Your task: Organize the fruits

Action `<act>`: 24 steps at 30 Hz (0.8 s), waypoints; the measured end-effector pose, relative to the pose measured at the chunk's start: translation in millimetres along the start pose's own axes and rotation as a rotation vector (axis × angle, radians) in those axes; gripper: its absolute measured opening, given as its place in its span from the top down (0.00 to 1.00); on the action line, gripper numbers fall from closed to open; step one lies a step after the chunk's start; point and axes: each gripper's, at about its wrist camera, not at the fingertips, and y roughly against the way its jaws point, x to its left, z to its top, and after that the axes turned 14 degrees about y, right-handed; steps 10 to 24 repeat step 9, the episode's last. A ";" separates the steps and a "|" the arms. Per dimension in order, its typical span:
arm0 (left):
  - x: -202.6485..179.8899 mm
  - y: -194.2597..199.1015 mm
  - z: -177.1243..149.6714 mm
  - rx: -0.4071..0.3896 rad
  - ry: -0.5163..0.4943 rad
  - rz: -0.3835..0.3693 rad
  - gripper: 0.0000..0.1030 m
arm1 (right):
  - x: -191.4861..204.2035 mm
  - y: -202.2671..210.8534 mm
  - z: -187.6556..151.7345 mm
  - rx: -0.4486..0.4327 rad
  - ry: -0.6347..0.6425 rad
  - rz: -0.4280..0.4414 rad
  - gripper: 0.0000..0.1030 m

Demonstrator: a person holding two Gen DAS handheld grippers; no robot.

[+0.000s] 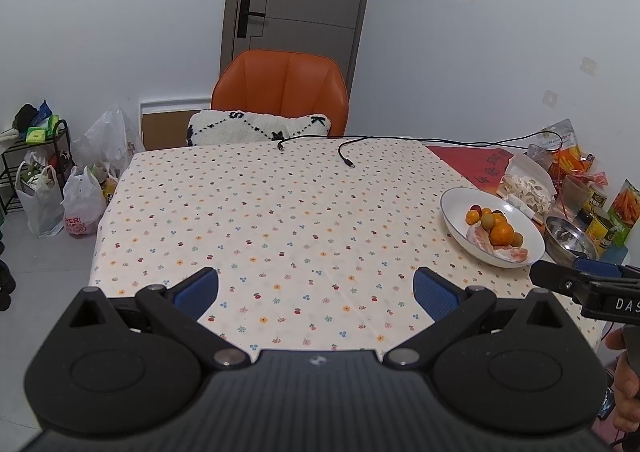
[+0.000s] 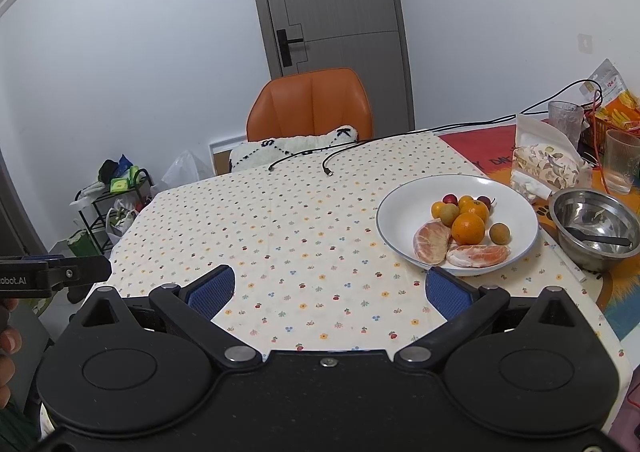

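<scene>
Both grippers, left gripper [image 1: 316, 288] and right gripper [image 2: 330, 288], are held open, empty; one white bowl [image 2: 404, 204] holds two pomelo segments [image 2: 430, 242].

The hand [image 1: 624, 384] holding the right gripper [image 1: 560, 280] is cut off at the right edge in the left wrist view, so only part of it shows. The chair [image 2: 312, 104] seat is hidden behind the table [image 2: 280, 236]. Print on the cans [image 1: 600, 212] far right is too small to read. What's inside the plastic bags [image 1: 80, 208] on the floor, can't tell.
</scene>
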 end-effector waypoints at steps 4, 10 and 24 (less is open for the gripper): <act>0.9 0.2 0.6 0.000 -0.001 -0.003 0.00 | 0.4 0.0 0.0 0.000 0.001 0.000 0.00; 0.8 -0.3 0.9 0.006 -0.003 -0.007 0.00 | -0.6 -0.4 -0.7 0.001 0.000 -0.002 0.00; 0.8 -0.3 0.9 0.006 -0.003 -0.007 0.00 | -0.6 -0.4 -0.7 0.001 0.000 -0.002 0.00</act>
